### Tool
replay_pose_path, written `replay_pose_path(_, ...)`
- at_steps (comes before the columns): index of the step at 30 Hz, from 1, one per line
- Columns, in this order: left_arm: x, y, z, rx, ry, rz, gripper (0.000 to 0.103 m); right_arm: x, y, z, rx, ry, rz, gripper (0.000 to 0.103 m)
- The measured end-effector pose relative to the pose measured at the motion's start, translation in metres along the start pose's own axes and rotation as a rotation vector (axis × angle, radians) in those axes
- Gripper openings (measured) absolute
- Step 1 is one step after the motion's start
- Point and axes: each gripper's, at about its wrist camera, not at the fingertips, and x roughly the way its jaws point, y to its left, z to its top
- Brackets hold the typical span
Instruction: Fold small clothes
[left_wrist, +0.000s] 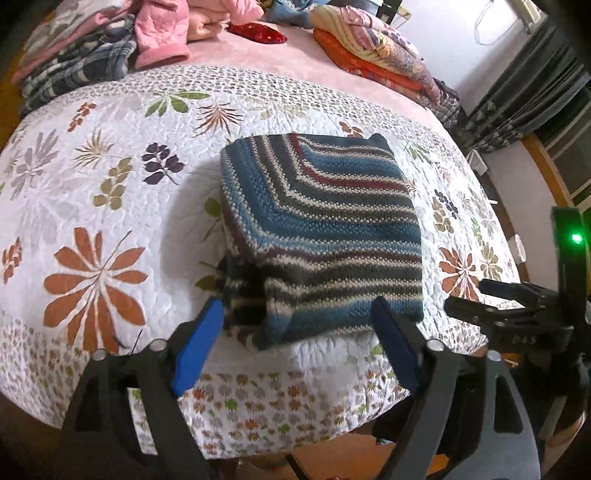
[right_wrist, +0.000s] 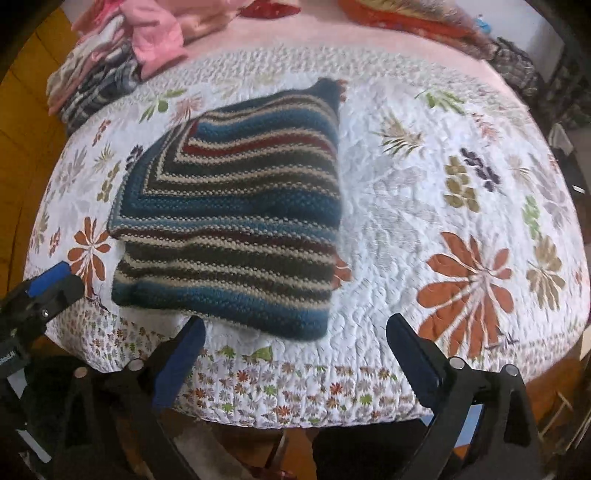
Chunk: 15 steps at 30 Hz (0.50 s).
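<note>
I have the striped knit garment (left_wrist: 317, 236) lying folded into a thick rectangle on the floral quilt (left_wrist: 110, 192), close to the quilt's near edge. My left gripper (left_wrist: 299, 314) hangs just above that near edge of the garment, its blue-padded fingers (left_wrist: 195, 347) spread wide with nothing between them. My right gripper (right_wrist: 295, 332) sits just off the garment's near right corner, fingers likewise wide apart and empty. Beyond the quilt, piles of clothes (left_wrist: 85, 62) and folded blankets (left_wrist: 376, 51) rest on the pink bedsheet (left_wrist: 266, 55).
</note>
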Motion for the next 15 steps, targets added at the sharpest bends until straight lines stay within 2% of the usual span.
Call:
replay_pose_path(3,-0.008,-0.002,-0.007,0.007,-0.004,0.028,0.088,-0.014,0.000,-0.014,0.020,-0.036,-0.006,0.099)
replay_pose_path(8,-0.018,0.002,-0.017,-0.012,-0.007,0.042,0.089,-0.028,-0.001,-0.025,0.041,-0.073,-0.037,0.099)
replay_pose_path(15,-0.030,-0.003,-0.027,0.010,-0.025,0.105,0.091,-0.038,0.005,-0.037,0.064,-0.094,-0.006,0.099)
